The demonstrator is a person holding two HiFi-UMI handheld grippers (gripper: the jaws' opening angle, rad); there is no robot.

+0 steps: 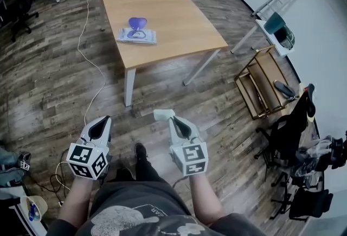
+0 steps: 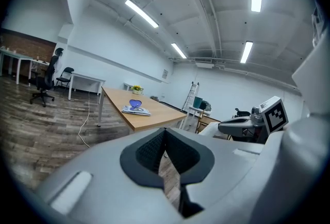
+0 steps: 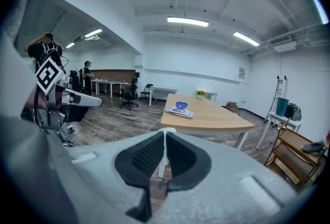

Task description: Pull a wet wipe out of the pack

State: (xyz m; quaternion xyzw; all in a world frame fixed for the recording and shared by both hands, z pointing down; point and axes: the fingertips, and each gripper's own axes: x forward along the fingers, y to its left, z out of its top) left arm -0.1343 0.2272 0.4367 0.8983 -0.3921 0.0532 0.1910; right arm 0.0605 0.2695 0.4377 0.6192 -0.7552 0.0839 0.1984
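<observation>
Found jaws of left gripper and right gripper pressed together, empty, well short of pale wooden bench. Judged flat white-and-blue soft wipe pack light and floppy: pin one end, pinch wipe at purple flap.

The left forearm and right forearm reach forward from the bottom of the head view, side by side. The left gripper, at about 7 o'clock, noses toward 12 o'clock, its jaws pressed together on nothing. The right gripper, near 6 o'clock, angles toward 11 o'clock, its jaws likewise closed and empty.
</observation>
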